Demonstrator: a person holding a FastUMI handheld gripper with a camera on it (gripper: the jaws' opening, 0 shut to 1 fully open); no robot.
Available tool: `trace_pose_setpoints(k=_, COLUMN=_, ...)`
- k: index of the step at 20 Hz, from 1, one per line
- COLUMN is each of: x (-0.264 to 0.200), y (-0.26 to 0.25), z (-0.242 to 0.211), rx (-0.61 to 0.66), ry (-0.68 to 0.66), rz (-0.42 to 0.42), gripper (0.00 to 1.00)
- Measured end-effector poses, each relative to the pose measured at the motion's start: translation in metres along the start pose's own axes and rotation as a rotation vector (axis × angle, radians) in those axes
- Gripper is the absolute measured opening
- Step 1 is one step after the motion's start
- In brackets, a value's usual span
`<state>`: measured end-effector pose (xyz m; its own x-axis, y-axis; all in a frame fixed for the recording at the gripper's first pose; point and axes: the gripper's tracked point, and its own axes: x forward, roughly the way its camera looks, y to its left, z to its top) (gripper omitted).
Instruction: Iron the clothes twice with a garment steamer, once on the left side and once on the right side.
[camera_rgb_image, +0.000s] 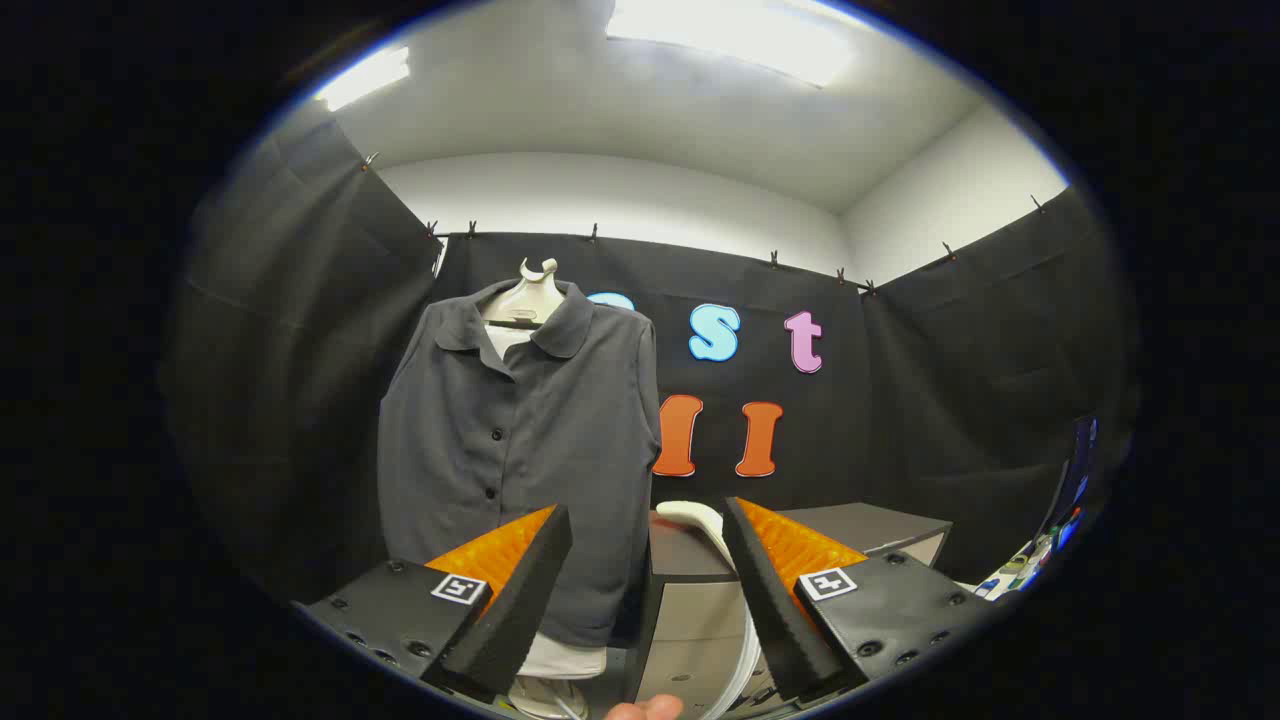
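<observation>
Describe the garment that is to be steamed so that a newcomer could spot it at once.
Against the black cloth wall a dark grey shirt hangs on a white form, beyond the open gripper. Its collar and button row set it apart from the white steamer head on the grey cabinet beside it.

gripper (648, 520): two wedge-shaped fingers, jaws stood apart with nothing between | fingers (520, 590): ribbed inner faces, foam-like textured outer edges | mounts (395, 610): dark flat plates with round screw heads, left and right | markers (459, 588): small square black-and-white tags, one per mount | fingertip (645, 709) of the person near the gripper's base
</observation>
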<state>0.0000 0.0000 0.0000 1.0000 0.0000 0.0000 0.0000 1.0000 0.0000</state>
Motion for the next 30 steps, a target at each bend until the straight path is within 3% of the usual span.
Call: trace_pose_setpoints(k=30, x=-0.005, y=0.019, z=-0.005, rx=-0.069, ry=0.014, rz=0.014, gripper=0.97)
